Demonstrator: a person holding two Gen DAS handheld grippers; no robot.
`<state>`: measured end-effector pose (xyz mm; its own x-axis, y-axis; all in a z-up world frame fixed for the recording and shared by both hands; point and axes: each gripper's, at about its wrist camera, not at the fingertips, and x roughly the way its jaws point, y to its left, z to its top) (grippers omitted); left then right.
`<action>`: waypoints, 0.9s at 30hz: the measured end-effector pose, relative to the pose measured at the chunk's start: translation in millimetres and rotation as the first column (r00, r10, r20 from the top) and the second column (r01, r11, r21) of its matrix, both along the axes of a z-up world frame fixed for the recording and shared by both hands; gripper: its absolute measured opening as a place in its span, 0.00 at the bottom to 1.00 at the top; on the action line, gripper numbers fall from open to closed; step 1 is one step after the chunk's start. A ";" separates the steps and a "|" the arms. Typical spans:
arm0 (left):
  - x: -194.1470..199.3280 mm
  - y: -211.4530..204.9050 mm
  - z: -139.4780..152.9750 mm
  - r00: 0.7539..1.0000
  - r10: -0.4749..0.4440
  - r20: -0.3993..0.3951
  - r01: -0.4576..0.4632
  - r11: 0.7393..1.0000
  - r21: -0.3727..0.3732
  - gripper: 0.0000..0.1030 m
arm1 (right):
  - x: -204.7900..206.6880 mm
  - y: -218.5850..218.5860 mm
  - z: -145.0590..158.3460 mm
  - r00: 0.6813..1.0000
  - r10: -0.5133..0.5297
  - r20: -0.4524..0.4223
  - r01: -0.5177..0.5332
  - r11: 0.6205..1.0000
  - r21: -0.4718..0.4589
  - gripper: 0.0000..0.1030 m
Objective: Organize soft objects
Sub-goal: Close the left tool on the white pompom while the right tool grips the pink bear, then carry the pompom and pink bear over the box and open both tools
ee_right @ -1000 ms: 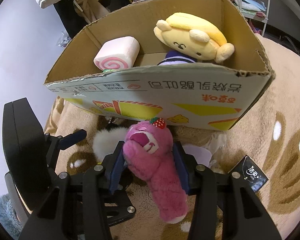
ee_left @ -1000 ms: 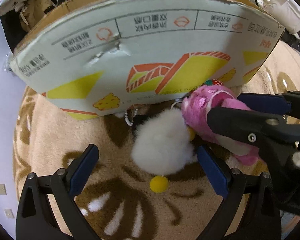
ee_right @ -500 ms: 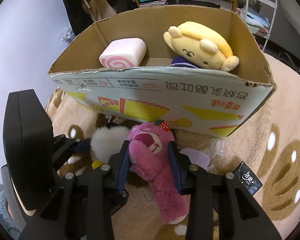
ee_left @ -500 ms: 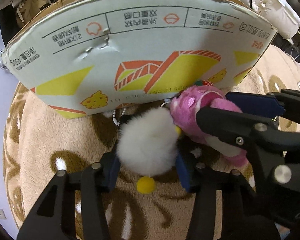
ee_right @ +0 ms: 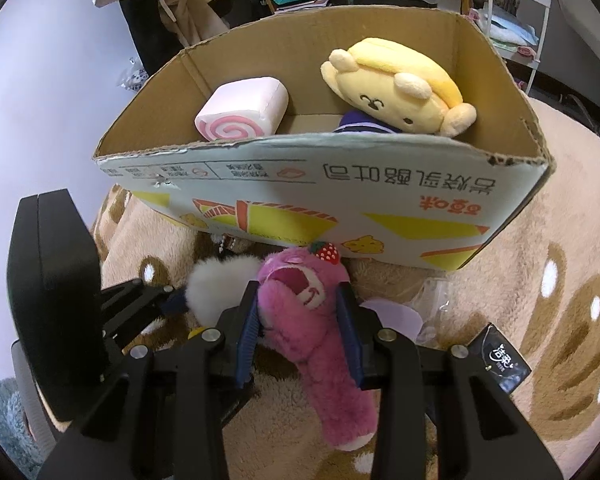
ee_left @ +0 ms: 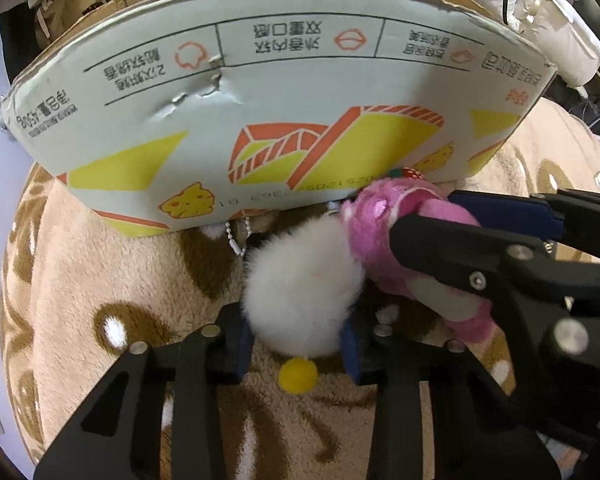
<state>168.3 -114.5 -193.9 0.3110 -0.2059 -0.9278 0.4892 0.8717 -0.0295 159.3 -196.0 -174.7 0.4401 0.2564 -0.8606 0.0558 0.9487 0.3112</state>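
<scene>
A white fluffy pom-pom toy with a yellow ball lies on the carpet in front of the cardboard box. My left gripper is shut on it. A pink plush bear with a strawberry on its head lies beside it. My right gripper is shut on the bear; the bear also shows in the left wrist view. The box holds a pink swirl roll plush and a yellow dog plush.
A beige carpet with brown patterns covers the floor. A black packet and clear plastic wrap lie right of the bear. A bead chain hangs by the box. Shelves and clothes stand behind the box.
My left gripper has closed from wide open onto the white pom-pom. My right gripper has tightened on the pink bear and both views have risen slightly.
</scene>
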 end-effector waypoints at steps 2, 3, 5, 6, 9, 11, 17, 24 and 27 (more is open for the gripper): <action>0.4 3.3 0.0 1.000 0.007 -0.011 -0.007 1.000 -0.012 0.28 | -1.1 -0.8 0.5 1.000 0.001 0.004 -0.001 1.000 -0.001 0.37; 0.6 3.9 -0.3 1.000 0.011 -0.013 -0.011 1.000 -0.011 0.27 | -1.7 -0.8 1.0 1.000 0.001 0.006 -0.001 1.000 0.000 0.36; 2.1 8.6 -2.2 1.000 0.016 -0.012 -0.016 1.000 -0.012 0.26 | -3.7 -2.4 2.4 1.000 -0.002 0.011 0.002 1.000 0.002 0.35; 2.6 11.2 -3.2 1.000 0.019 -0.013 -0.019 1.000 -0.014 0.24 | -4.6 -2.7 3.7 1.000 -0.005 0.014 0.004 1.000 0.003 0.34; 1.7 21.1 -0.3 0.999 0.043 -0.020 -0.043 0.999 -0.023 0.22 | -9.7 -3.8 10.0 1.000 -0.013 0.028 0.013 1.000 0.001 0.29; 0.8 30.1 3.4 0.998 0.057 -0.011 -0.057 0.998 -0.025 0.22 | -12.6 -5.3 14.7 0.999 -0.019 0.038 0.020 1.000 -0.011 0.24; -11.5 35.4 15.7 0.998 0.054 0.023 -0.053 0.998 -0.038 0.21 | -21.8 -10.3 21.5 0.998 -0.042 0.054 0.043 0.999 -0.008 0.24; -31.6 50.1 38.8 0.993 0.090 0.071 -0.086 0.995 -0.059 0.20 | -35.1 -16.0 43.6 0.990 -0.071 0.121 0.073 0.997 -0.018 0.23; -40.4 55.2 53.0 0.989 0.103 0.109 -0.096 0.993 -0.066 0.20 | -42.5 -20.4 54.7 0.984 -0.092 0.150 0.094 0.996 -0.005 0.23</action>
<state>127.8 -59.2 -141.0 0.4343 -0.2236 -0.8726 0.4035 0.9144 -0.0334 116.9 -216.3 -120.0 0.5852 0.1982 -0.7863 0.0978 0.9454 0.3110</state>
